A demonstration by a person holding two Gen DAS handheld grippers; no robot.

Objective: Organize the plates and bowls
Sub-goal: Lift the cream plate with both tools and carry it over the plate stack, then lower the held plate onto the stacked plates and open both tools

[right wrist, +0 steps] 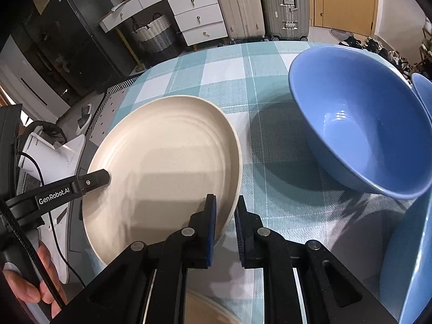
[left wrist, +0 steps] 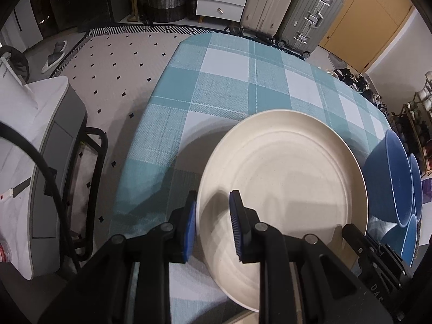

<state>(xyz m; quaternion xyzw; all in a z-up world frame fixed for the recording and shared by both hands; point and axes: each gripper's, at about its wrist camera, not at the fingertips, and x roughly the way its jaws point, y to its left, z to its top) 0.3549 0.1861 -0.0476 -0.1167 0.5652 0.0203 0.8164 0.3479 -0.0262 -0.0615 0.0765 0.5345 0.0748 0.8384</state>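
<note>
Cream plate point(left wrist: 283, 183) sits tilted above the checked tablecloth point(left wrist: 216, 81); the left gripper point(left wrist: 213, 226) straddles its left rim, jaws apart, contact unclear. Empty blue bowls point(left wrist: 388, 181) crowd the right edge, partly cut off. From the right wrist, the right gripper point(right wrist: 225, 229) brackets the plate's point(right wrist: 162, 167) right rim, grip uncertain; a big empty blue bowl point(right wrist: 364, 129) stands right.

The left hand-held gripper point(left wrist: 213, 225) has its jaws apart, one blue pad point(left wrist: 190, 226) outside the plate rim and the other above the plate's inner surface. The right hand-held gripper point(right wrist: 225, 229) also has its jaws apart, with the rim between them. In the right wrist view, the person's left hand point(right wrist: 32, 280) grips the left device's handle.
</note>
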